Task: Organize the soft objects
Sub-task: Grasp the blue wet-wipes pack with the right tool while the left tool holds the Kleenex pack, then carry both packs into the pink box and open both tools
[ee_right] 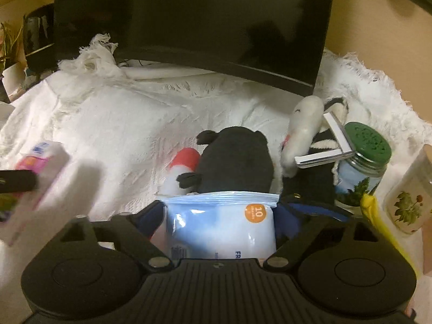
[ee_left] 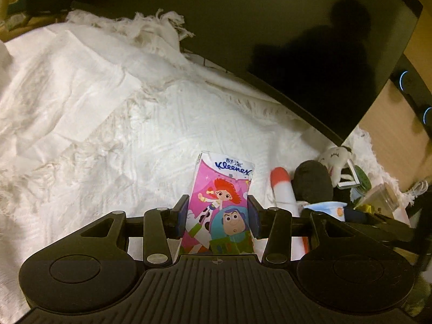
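Note:
My left gripper (ee_left: 217, 213) is shut on a pink Kleenex tissue pack (ee_left: 221, 202) with cartoon figures, held above the white blanket (ee_left: 108, 108). The pack also shows blurred at the left of the right wrist view (ee_right: 35, 183). My right gripper (ee_right: 220, 216) is shut on a light blue wet-wipes pack (ee_right: 221, 224). Just beyond it lie a black plush toy (ee_right: 235, 159), a red-and-white plush piece (ee_right: 183, 162) and a white plush toy (ee_right: 305, 129). The black plush (ee_left: 313, 181) and white plush (ee_left: 334, 159) also show at the right of the left wrist view.
A dark monitor (ee_right: 202, 13) stands behind the blanket. A green-lidded jar (ee_right: 361, 164), a clear floral container (ee_right: 407, 202) and a yellow item (ee_right: 375, 216) sit at the right. A folded white cloth (ee_left: 62, 94) lies at the left.

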`<state>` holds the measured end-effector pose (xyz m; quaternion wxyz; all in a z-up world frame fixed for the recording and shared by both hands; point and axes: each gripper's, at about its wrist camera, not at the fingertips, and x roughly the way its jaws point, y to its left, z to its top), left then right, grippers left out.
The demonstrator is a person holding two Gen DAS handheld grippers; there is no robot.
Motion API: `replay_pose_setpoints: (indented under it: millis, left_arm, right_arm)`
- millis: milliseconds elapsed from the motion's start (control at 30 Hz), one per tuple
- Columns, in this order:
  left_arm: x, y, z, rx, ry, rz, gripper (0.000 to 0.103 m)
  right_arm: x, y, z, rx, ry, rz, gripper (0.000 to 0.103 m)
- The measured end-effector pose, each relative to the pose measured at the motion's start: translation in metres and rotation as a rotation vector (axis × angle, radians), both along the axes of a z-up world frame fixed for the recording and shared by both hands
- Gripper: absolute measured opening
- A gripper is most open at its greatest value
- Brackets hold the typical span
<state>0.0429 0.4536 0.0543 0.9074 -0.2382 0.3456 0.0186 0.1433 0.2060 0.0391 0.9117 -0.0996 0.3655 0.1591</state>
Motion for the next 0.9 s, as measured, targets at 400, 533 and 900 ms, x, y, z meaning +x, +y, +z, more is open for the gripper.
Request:
replay_pose_setpoints:
  millis: [400,533,900]
  left_arm:
    - [0.036,-0.034,0.018,0.036,-0.035,-0.083,0.048]
    - [0.054,-0.05,0.062,0.116,-0.139,-0.094,0.048]
    - [0.1,-0.199,0.138,0.095,-0.349,-0.356,0.049]
  right_arm:
    - [-0.008,-0.043,0.073,0.186,-0.038,0.039,0.082]
    - [-0.013,-0.075,0.115,0.261,-0.113,0.02,0.082]
    - [-0.047,-0.234,0.234,0.258,-0.394,-0.167,0.082]
